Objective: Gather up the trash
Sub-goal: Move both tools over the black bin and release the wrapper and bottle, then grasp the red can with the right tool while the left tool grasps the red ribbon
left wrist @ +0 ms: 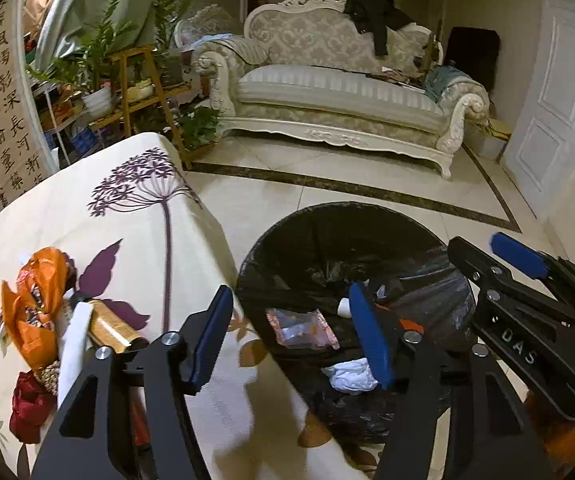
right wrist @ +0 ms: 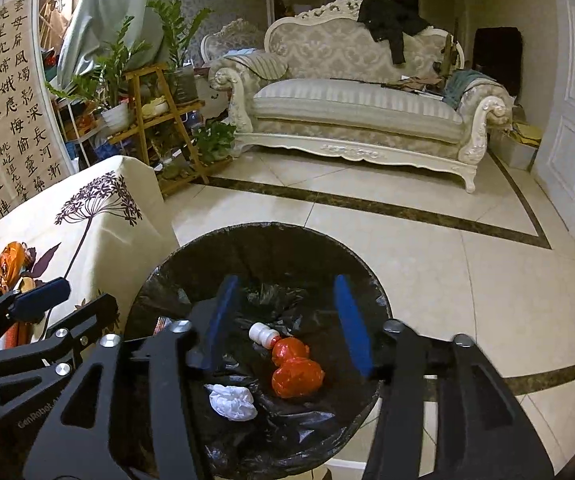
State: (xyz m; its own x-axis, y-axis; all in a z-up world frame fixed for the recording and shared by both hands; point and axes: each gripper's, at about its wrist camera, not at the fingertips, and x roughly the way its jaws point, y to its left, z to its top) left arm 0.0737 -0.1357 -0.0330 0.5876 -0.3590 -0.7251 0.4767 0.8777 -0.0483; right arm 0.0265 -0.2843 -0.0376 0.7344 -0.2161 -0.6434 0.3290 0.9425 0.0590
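Two grippers, left [left wrist: 291, 332] and right [right wrist: 287, 320], hang partly open and empty over one black-lined bin [right wrist: 191, 256]. Inside lie one white tissue [right wrist: 231, 400], one small bottle [right wrist: 261, 334], one red bag [right wrist: 295, 368]. Left, more wrappers [left wrist: 35, 300] lie on the table [left wrist: 135, 184].

Cream cloth, black bin liner
Purple flower print on tablecloth [left wrist: 87, 216]; red-orange bag [right wrist: 297, 366] and white tissue [right wrist: 232, 401] inside black-lined bin [right wrist: 191, 264].

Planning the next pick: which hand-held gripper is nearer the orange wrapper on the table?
Left. The left hand-held gripper hangs at the table edge, beside the orange wrapper. The right hand-held gripper is over the trash bin, farther off.
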